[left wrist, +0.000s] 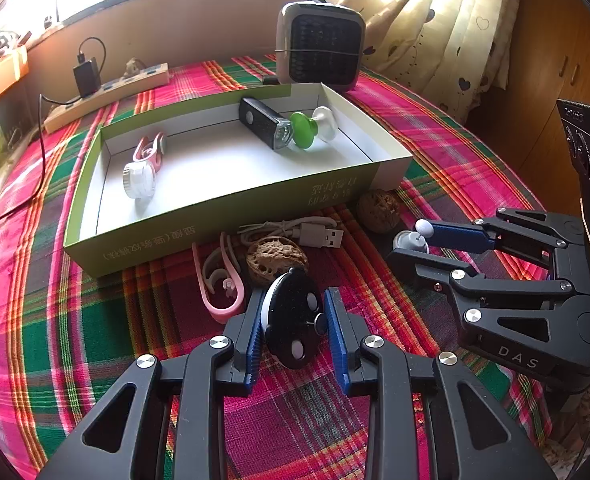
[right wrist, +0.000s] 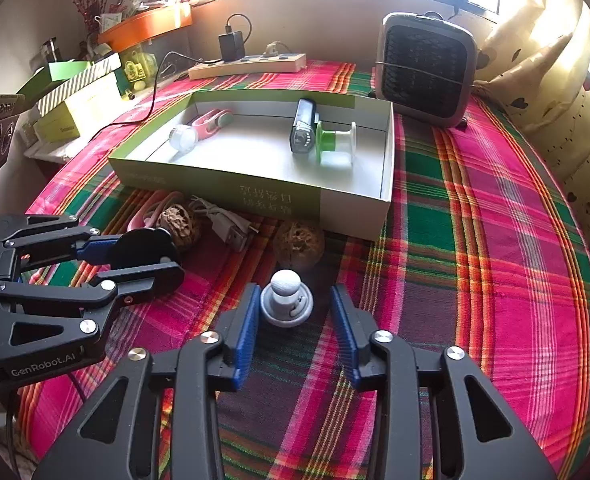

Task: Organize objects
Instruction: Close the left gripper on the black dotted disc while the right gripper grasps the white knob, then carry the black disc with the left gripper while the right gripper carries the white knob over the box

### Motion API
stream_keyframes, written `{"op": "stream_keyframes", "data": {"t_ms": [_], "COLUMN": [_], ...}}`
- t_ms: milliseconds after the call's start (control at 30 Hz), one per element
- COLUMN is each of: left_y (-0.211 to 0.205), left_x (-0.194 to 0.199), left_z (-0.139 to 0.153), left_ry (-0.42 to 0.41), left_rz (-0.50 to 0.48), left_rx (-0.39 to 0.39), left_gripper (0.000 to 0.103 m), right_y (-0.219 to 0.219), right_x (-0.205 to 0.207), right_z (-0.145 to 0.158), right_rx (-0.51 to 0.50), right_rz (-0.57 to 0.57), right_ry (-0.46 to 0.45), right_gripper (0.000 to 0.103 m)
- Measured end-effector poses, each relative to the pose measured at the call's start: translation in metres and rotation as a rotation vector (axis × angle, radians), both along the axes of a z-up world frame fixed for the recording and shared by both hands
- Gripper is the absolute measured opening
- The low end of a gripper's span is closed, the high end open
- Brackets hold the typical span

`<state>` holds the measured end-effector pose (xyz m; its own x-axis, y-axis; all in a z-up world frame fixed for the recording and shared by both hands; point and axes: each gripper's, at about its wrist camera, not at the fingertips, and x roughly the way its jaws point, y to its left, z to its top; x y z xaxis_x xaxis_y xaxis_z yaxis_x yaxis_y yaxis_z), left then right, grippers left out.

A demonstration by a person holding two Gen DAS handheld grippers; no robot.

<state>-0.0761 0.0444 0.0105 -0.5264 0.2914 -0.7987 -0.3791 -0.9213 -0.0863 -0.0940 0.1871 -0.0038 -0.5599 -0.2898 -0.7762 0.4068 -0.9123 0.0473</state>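
Closest to me, the left gripper [left wrist: 293, 294] is squeezed narrow on a black round thing [left wrist: 291, 320]. It holds it up on its edge, just over the checked cloth [left wrist: 95, 320] on the desk.

Beside it, the right gripper [right wrist: 293, 290] is low over the cloth. A little grey toy with a white ball on top [right wrist: 287, 302] stands between its blue fingers [right wrist: 245, 332]. One finger is right at the toy's foot. The other has a small gap, so the toy is not pinched.

A bit farther back lie a pink loop [left wrist: 215, 292], two bumpy walnuts [left wrist: 277, 258] [left wrist: 378, 210] and a grey plug cable [left wrist: 319, 236]. They sit just in front of the green box [left wrist: 231, 216].

Inside the box, on one side, are a white round cap [left wrist: 139, 180] and a pink clip [left wrist: 149, 150], touching each other. On the other side are a black lamp [left wrist: 261, 126] and a green and white spool [left wrist: 313, 126], also touching.

Behind the box stand a grey fan heater [left wrist: 321, 46] and a long plug strip [left wrist: 107, 94]. Farthest away hangs a curtain [left wrist: 447, 20] with little hearts.
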Motion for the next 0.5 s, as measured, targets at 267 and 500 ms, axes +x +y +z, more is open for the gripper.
{"op": "stream_keyframes", "data": {"t_ms": [267,500], "left_y": [0.0006,0.0013], "left_x": [0.0,-0.0001], "left_z": [-0.0003,-0.0003], "left_ry": [0.0,0.0], "left_rz": [0.0,0.001], "left_rx": [0.001,0.002], "left_gripper": [0.027,0.027], "right_y": [0.0,0.0001], "right_x": [0.0003,0.0006], "right_z": [0.0004,0.0001], "right_rx": [-0.003,-0.004], "right_rz": [0.0,-0.001], "right_ry": [0.0,0.0], "right_gripper": [0.027,0.027]}}
